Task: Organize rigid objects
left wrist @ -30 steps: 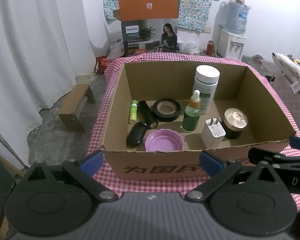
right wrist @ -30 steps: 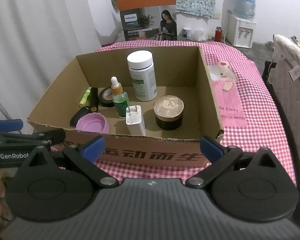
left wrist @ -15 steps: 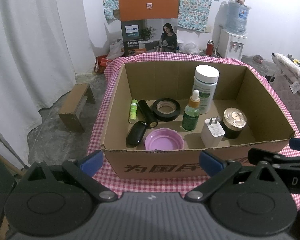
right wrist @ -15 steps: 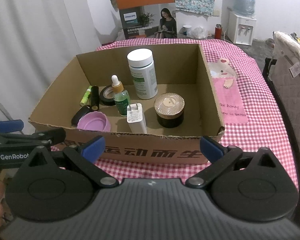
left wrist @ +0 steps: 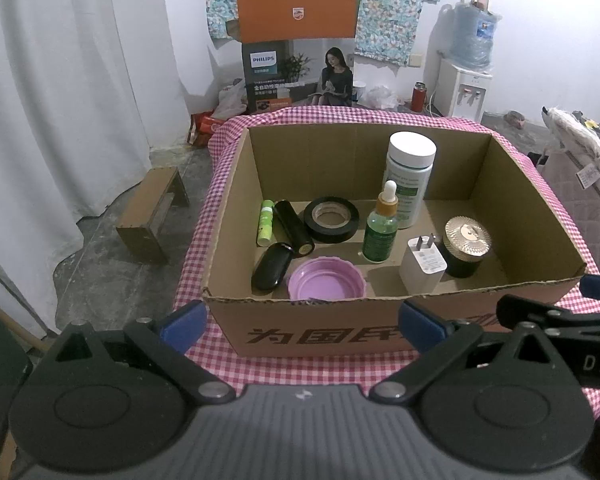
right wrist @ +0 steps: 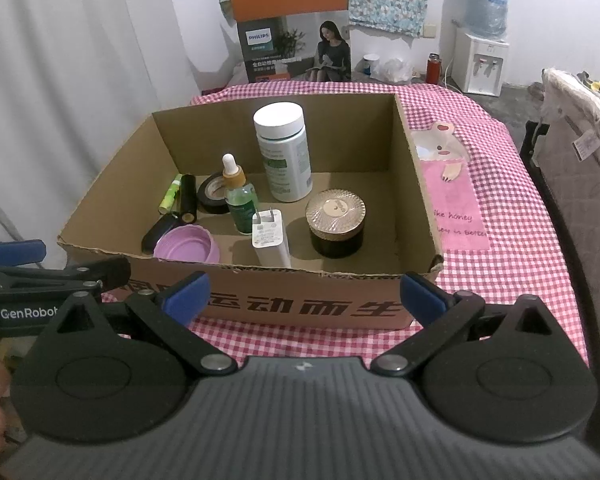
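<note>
The left gripper is spread wide and holds nothing. The right gripper is spread wide and empty too. Both hang just in front of the near wall of the box, side by side, not touching it.

The box sits on the surface, which has a pink checked cloth. In both views all the small things are inside the box, and none lie loose on the cloth. So I think the job is nearly done, or fully done. Maybe a bit of tidying is left.

Seen from the left gripper, the purple lid lies at 12 o'clock, closest, open side up. At 11 o'clock lie the black case, the black tube and the green stick. These three lie flat. Their long sides point away from the grippers, toward the far wall, leaning a little sideways. The tape roll lies flat behind them, hole up.

The dropper bottle stands up straight, tip up. The big white bottle stands tall behind it at 1 o'clock. The white plug stands with its prongs up. The dark jar with a gold lid sits just beside the plug, at 2 o'clock.
</note>
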### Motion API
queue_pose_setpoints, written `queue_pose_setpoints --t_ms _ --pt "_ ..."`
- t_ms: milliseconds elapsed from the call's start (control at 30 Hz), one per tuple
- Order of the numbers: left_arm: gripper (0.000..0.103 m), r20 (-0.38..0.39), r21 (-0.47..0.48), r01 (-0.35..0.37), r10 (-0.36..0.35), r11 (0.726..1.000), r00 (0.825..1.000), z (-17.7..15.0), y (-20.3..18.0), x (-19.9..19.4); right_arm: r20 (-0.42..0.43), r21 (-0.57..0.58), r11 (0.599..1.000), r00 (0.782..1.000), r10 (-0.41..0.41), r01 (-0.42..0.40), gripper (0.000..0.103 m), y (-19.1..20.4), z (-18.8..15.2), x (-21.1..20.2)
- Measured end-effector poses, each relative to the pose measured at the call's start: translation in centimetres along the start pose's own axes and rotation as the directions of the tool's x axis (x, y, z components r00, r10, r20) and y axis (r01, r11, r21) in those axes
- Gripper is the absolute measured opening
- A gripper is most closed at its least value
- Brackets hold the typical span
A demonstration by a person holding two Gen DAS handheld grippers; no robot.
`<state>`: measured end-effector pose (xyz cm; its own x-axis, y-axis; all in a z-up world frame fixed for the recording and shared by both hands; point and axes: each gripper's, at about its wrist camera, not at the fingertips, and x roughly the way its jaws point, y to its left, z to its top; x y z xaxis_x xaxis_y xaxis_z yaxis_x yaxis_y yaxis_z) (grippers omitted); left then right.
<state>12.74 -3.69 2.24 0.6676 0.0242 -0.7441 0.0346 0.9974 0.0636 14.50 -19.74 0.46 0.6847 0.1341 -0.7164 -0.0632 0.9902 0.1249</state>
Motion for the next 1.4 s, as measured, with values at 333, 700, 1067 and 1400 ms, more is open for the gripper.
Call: queue_pose_setpoints --t_ms 333,700,1067,1400 --pt "0.102 0.0 -0.001 0.001 -0.001 1.0 1.0 -0.03 0.0 -0.03 0.003 -0.002 1.0 1.0 -0.004 0.004 0.102 0.12 0.01 -0.15" --pt "0.102 -0.001 -0.001 0.003 -0.003 1.0 1.0 -0.06 -0.06 -0.19 0.002 -0.003 1.0 1.0 -0.01 0.01 0.102 0.22 -0.01 -0.27" --pt "0.102 -0.002 -0.001 0.002 -0.002 1.0 1.0 -0.07 -0.09 -0.18 0.002 -0.005 1.0 1.0 -0.014 0.014 0.102 0.19 0.0 -0.32" --pt "0.102 -0.003 -0.001 0.005 -0.005 1.0 1.0 -0.06 -0.15 -0.2 0.004 -0.005 1.0 1.0 -0.016 0.016 0.102 0.19 -0.04 -0.28"
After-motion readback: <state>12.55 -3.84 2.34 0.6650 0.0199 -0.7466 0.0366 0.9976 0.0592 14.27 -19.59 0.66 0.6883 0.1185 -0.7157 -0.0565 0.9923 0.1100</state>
